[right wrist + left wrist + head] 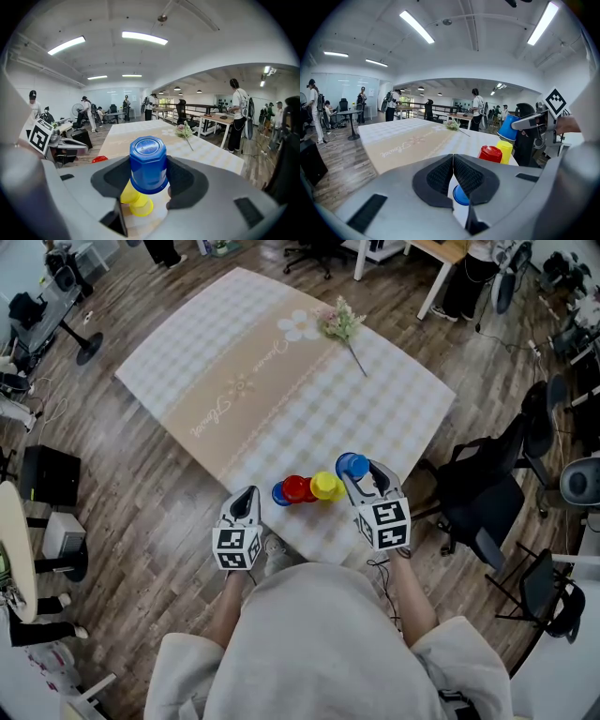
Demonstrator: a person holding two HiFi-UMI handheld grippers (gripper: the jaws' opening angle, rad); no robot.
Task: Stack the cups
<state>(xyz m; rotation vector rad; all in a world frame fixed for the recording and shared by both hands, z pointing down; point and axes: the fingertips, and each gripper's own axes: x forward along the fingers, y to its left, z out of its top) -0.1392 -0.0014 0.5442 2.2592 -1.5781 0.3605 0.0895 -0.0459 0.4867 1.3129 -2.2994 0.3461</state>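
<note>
Item: held blue cup (148, 161), base up, clamped at its walls by your right hand-held gripper (360, 476), whose jaws are spread only to the cup's width. It sits just above and beside the yellow cup (136, 200). Item: yellow cup, resting on the surface (281, 381), with the red cup (297, 488) close against its left side and a second blue cup (279, 493) further left again. Item: left hand-held gripper (453, 165), jaws closed together on nothing, left of the yellow cup past the whole row. Hazards, as judged: the held cup's mouth is hidden beneath the jaws, so if you lower it off-centre the rim may catch the yellow cup's top, tip it or shove it into the red neighbour. You are gripping tapered walls, so pressing down hard could let the cup slip in the jaws. Letting go before it seats may leave it cocked. The surface's edge lies not far on your side of the yellow cup, so a knocked cup could roll off.
</note>
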